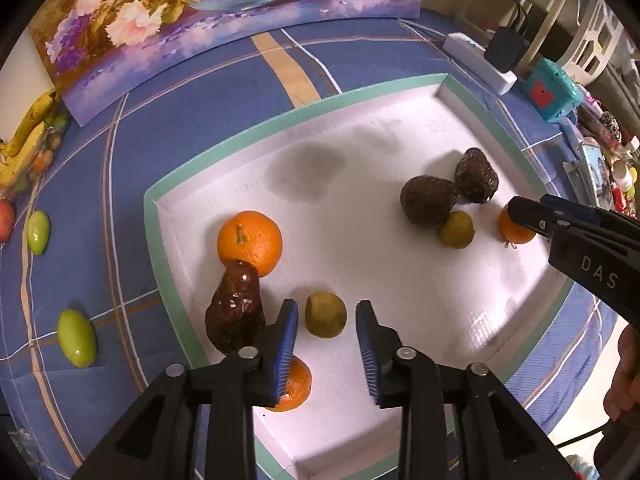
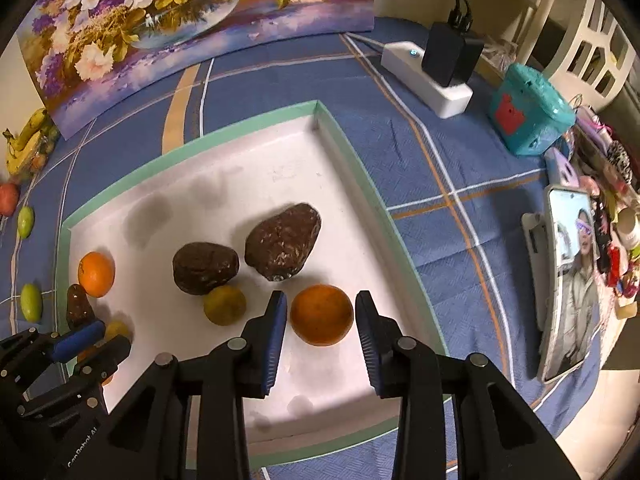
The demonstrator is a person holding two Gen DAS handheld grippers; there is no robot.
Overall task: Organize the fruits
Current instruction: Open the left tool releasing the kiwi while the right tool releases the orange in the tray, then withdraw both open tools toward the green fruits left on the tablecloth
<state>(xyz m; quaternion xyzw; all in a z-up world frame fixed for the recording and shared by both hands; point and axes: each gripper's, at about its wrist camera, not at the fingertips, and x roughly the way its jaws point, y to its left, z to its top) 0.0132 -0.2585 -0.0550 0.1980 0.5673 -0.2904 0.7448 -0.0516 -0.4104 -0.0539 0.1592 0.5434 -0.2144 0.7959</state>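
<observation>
A white tray with a green rim (image 1: 154,240) (image 2: 360,168) holds the fruits. My left gripper (image 1: 327,316) is open around a small yellow-green fruit (image 1: 326,314), with a brown avocado (image 1: 234,312), a large orange (image 1: 250,242) and a smaller orange (image 1: 296,384) beside it. My right gripper (image 2: 321,312) is open around an orange (image 2: 322,315). Two brown avocados (image 2: 206,268) (image 2: 284,236) and a green lime (image 2: 224,305) lie just behind it. The right gripper also shows in the left wrist view (image 1: 520,216), the left gripper in the right wrist view (image 2: 102,340).
Two green fruits (image 1: 77,338) (image 1: 38,232), a red fruit (image 1: 6,218) and bananas (image 1: 24,140) lie on the blue cloth left of the tray. A flower painting (image 1: 200,20) stands behind. A power strip (image 2: 424,78), teal box (image 2: 528,110) and phone (image 2: 568,280) are at the right.
</observation>
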